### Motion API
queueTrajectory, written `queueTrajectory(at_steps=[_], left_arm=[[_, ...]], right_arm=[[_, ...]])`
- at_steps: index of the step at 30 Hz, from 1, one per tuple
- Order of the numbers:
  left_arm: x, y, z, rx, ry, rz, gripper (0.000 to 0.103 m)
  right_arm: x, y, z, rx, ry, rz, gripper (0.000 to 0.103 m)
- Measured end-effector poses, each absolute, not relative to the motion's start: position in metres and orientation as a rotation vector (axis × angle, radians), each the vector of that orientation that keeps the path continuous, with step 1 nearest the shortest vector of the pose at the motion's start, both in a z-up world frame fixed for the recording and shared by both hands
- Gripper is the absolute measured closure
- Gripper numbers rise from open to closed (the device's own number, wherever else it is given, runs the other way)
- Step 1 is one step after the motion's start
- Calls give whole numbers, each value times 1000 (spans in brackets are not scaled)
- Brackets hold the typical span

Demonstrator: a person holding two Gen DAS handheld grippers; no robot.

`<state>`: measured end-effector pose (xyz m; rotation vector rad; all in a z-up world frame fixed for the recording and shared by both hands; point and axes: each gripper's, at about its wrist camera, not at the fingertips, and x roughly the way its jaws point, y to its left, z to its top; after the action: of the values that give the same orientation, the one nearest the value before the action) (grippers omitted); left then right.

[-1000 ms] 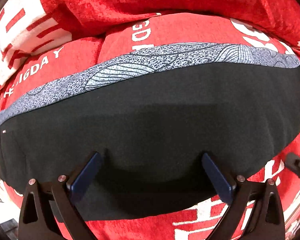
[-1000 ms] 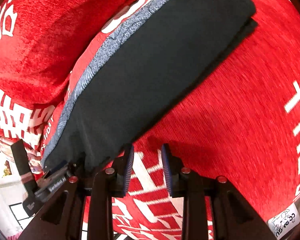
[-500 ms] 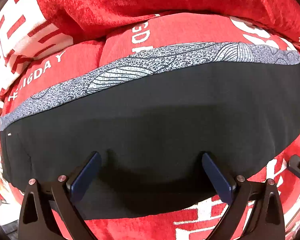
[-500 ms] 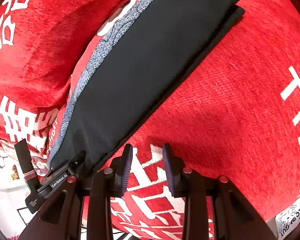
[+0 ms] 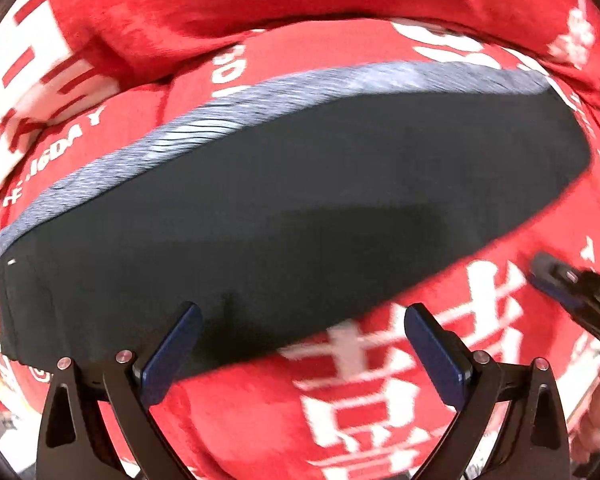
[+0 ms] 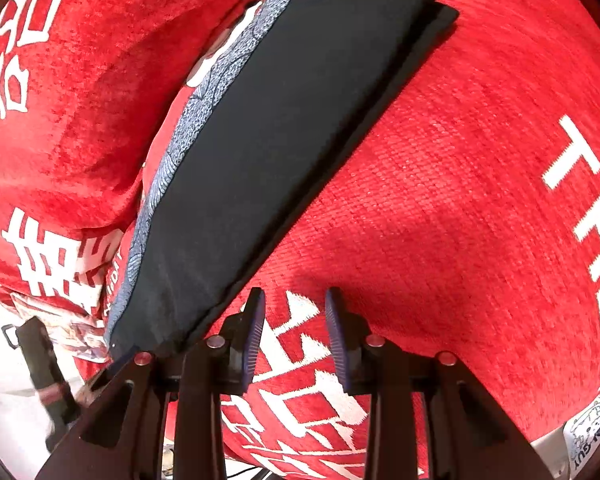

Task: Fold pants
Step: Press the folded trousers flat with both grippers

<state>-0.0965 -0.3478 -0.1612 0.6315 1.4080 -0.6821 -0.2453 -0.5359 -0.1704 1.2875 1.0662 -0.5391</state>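
black knit cloth, soft and limp by the look of it: the pants [image 5: 292,208] lie folded into a long flat stack on a red blanket [image 6: 440,208] with white lettering, a grey patterned band [image 5: 220,128] running along the far edge. in the right wrist view the lower layer pokes out a little past the top one at the far end, so the stack is not quite square.

the left gripper [image 5: 300,344] hangs above the near edge of the pants with its jaws spread wide and nothing between them; one pad sits over the black cloth, the other over the blanket. the right gripper [image 6: 294,332] is just beside the near edge, over bare blanket, jaws partly apart and empty.

i'd judge the cloth light, floppy and likely to slide layer over layer, with no stiffness to hold a shape. best to pinch through all layers at a corner or along a short end, one gripper at each corner, and lift evenly so the stack does not sag or fan out.
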Motion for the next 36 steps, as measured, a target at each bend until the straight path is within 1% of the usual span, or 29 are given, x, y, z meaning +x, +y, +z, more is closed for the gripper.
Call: queueTrajectory(at_steps=[7,9,11,14,21,28,36], left_arm=[[-131,-379,-142,575,1399,-778,1],[-130,-390,-135,554,1358,-780,1],[-127,-399,-132,554,1311,-770,1],[-110,-407,-137,552,1286,-724,1],[-82,-402,-153,561,1307,-629,1],[-87,-404,-162,634,1298,-636,1],[-90,-407,-164,651,1312,-648,1]], right_arm=[[-257,-545,-165,1288,1034,-568,69],[-263,-550,-165,1302,1016,-584,68],[-268,-555,-163,1309,999,-596,66],[-274,-563,-160,1299,982,-617,63],[-284,-575,-159,1328,943,-630,63],[-291,-578,-162,1361,918,-632,62],[-297,-580,-164,1377,921,-635,62]])
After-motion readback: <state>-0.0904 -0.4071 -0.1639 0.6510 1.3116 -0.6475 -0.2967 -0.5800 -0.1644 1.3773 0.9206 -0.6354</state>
